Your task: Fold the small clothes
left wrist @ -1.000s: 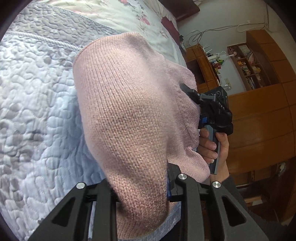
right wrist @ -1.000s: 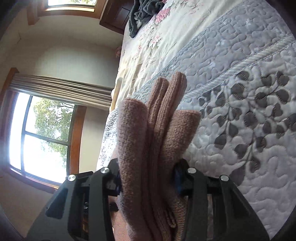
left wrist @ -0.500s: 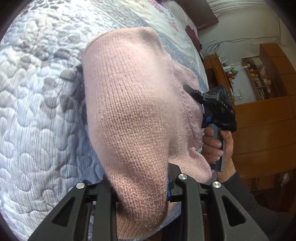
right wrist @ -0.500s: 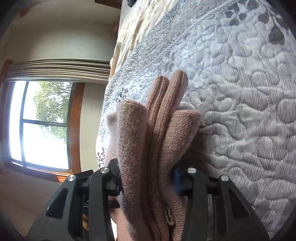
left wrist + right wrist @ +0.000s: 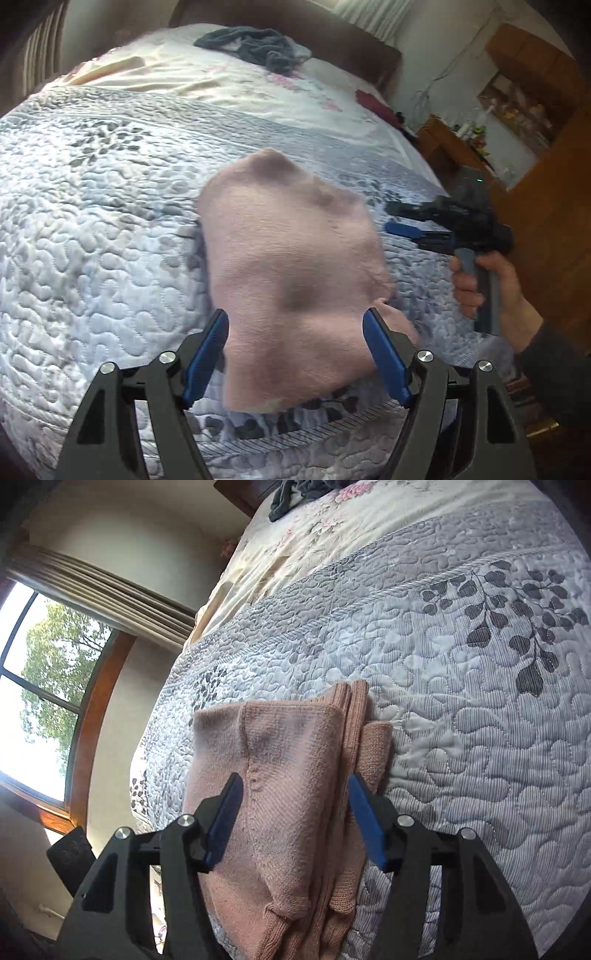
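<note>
A small pink knitted sweater [image 5: 295,273] lies folded on the quilted bedspread [image 5: 92,229] near the bed's front edge. My left gripper [image 5: 295,350] stands open, its blue pads [image 5: 207,350] either side of the sweater's near end without pinching it. In the left wrist view my right gripper [image 5: 410,221] is also seen, held in a hand [image 5: 484,280] at the sweater's right side, jaws apart. The right wrist view shows the sweater [image 5: 288,775] in stacked folds, with my right gripper [image 5: 295,812] open around its near part.
A dark grey garment [image 5: 255,48] lies bunched by the headboard on a floral sheet [image 5: 229,88]. Wooden cabinets and shelves [image 5: 535,110] stand to the right of the bed. A window with curtains [image 5: 48,686] is on the other side. The quilt's edge [image 5: 295,428] is just below the sweater.
Both grippers opened and let go of the sweater, which now rests on the quilt. The left gripper pulled back and tilted up, showing more of the bed.
</note>
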The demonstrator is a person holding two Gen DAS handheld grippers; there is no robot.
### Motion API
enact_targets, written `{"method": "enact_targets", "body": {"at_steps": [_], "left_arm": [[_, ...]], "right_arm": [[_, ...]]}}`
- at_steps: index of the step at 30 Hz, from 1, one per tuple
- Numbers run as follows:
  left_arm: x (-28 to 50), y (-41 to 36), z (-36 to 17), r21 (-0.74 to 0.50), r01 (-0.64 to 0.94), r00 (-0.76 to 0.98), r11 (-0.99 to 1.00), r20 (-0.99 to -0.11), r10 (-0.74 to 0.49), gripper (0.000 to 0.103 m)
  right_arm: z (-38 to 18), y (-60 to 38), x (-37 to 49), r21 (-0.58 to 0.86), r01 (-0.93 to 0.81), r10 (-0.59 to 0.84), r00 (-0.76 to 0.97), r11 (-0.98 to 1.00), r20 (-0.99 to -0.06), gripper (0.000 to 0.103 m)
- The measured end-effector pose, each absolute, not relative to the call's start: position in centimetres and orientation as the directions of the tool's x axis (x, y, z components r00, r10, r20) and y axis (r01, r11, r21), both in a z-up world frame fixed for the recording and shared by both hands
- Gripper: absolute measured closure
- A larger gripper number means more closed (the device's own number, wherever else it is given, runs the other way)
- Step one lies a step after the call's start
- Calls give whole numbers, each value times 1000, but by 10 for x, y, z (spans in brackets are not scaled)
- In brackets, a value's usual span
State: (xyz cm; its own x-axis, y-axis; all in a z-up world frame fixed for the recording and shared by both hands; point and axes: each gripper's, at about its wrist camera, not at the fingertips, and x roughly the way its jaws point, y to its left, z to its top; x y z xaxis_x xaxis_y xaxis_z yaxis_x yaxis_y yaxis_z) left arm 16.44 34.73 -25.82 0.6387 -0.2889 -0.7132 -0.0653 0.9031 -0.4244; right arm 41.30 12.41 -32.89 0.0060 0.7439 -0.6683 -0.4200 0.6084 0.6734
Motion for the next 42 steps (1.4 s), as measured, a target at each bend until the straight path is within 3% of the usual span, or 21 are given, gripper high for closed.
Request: {"method": "enact_targets", "body": {"at_steps": [1, 2, 3, 4, 9, 13, 17, 20, 22, 23, 24, 26, 29, 33, 35, 38, 40, 42], "left_arm": [[166, 340, -264, -453, -36, 627, 891, -705, -333, 28], [170, 331, -273, -460, -28, 603, 888, -716, -352, 28], [172, 326, -286, -465, -29, 574, 885, -732, -366, 29], [170, 326, -302, -484, -26, 546, 875, -740, -393, 29], [182, 315, -329, -524, -30, 470, 851, -759, -450, 31], [190, 343, -285, -605, 15, 551, 796, -659, -512, 31], [239, 399, -266, -688, 3, 614, 726, -572, -544, 30], [288, 415, -287, -713, -23, 564, 701, -588, -580, 31], [311, 422, -310, -730, -50, 534, 681, -596, -599, 31], [318, 423, -318, -740, -59, 528, 670, -593, -608, 33], [322, 423, -323, -737, -68, 533, 672, -596, -601, 38], [321, 421, -329, -730, -75, 528, 679, -607, -594, 47], [310, 416, -311, -699, -73, 520, 711, -635, -571, 51], [282, 396, -274, -678, 85, 502, 730, -604, -619, 50], [282, 388, -290, -628, 41, 456, 777, -680, -574, 51], [287, 388, -323, -602, -16, 411, 799, -732, -543, 72], [283, 392, -318, -608, -38, 430, 793, -726, -536, 72], [269, 391, -299, -606, -22, 462, 796, -712, -529, 63]], "right_arm": [[-335, 131, 411, 674, -413, 735, -18, 612, -678, 66], [-343, 137, 410, 663, -407, 715, -35, 628, -699, 73], [-349, 140, 409, 637, -405, 687, -29, 656, -726, 91], [-352, 140, 408, 634, -398, 685, -21, 663, -729, 94], [-367, 124, 418, 636, -297, 678, 58, 712, -733, 95], [-375, 129, 420, 644, -295, 682, 39, 706, -730, 93], [-341, 127, 415, 630, -351, 698, 107, 692, -708, 88], [-314, 141, 406, 620, -435, 720, 104, 653, -686, 88], [-323, 160, 402, 593, -478, 688, 33, 648, -725, 88], [-335, 167, 403, 548, -490, 638, 21, 678, -770, 94], [-348, 169, 404, 506, -495, 592, 21, 706, -805, 100], [-365, 158, 412, 522, -463, 597, 19, 716, -802, 103], [-348, 149, 406, 547, -458, 623, 20, 701, -782, 103], [-314, 148, 360, 526, -573, 637, -9, 629, -771, 103], [-332, 150, 351, 499, -571, 581, -46, 652, -812, 103], [-357, 143, 351, 480, -541, 543, -51, 690, -838, 103], [-346, 138, 347, 485, -525, 553, -33, 700, -833, 103], [-325, 136, 336, 483, -547, 569, -15, 684, -822, 103]]}}
